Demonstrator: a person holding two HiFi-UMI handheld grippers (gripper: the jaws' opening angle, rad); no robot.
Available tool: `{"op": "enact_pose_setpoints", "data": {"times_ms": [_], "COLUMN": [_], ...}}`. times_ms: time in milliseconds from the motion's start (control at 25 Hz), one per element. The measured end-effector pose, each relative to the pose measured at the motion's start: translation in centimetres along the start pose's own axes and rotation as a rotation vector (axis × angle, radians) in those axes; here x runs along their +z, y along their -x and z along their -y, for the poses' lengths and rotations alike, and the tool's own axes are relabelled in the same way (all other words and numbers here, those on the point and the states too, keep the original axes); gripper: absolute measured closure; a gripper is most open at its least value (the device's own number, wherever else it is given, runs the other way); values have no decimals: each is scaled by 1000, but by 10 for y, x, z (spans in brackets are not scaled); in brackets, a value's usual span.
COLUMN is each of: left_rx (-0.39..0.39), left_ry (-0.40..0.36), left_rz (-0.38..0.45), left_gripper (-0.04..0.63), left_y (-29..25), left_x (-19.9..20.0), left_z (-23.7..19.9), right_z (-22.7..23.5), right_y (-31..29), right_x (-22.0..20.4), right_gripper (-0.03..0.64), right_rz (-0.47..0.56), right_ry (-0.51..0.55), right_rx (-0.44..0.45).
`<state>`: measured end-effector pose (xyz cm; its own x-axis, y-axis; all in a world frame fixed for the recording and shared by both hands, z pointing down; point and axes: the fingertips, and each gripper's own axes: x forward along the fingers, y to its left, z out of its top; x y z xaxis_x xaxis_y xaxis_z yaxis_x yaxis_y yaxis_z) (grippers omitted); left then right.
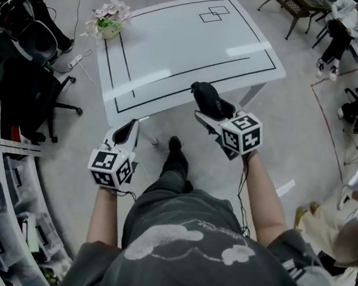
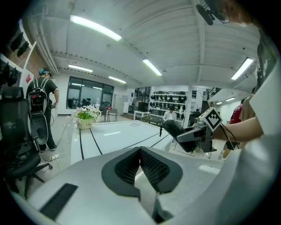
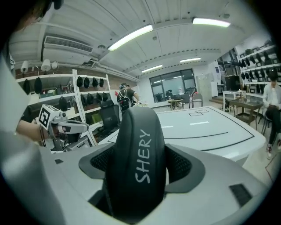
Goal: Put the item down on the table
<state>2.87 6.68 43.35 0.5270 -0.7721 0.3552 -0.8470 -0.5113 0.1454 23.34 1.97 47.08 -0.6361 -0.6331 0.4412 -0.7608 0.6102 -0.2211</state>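
Observation:
My right gripper (image 1: 211, 107) is shut on a black oval case (image 3: 137, 162) with white lettering, held upright between the pads. In the head view the black case (image 1: 207, 99) hangs just over the near edge of the white table (image 1: 178, 47). My left gripper (image 1: 127, 132) is lower and to the left, off the table's near corner, its pads (image 2: 151, 169) pressed together with nothing between them. From the left gripper view the right gripper (image 2: 186, 137) shows with the case beside the table edge.
A pot of pale flowers (image 1: 108, 22) stands at the table's far left corner. Black lines mark a rectangle on the tabletop. Office chairs (image 1: 23, 86) and shelves stand left. People sit at the far right, and another person (image 2: 41, 105) stands at the left.

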Motion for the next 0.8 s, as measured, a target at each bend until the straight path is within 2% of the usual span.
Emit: {"op": "enact_pose_setpoints", "data": {"times_ms": [160,400,560,800], "left_rx": [23,34,54,66], "left_ry": [36,33,42,63], "left_rz": [12,3,-7,-17], "left_gripper": [592,592,592,592], "left_y": [-34,-94,-130,-159], "left_x": [8,27,45,61], "left_z": [-38,-101,-148,-198], "right_z": [21,63,80,86], "right_y": [-40,-120,-178,-242], "right_x": [21,61,99,121], "right_gripper": [267,267,267,265], "right_rz": [-36,-105,-148,-300], "right_ry": [60,163,283,492], "right_rx": [7,55,87,180]}}
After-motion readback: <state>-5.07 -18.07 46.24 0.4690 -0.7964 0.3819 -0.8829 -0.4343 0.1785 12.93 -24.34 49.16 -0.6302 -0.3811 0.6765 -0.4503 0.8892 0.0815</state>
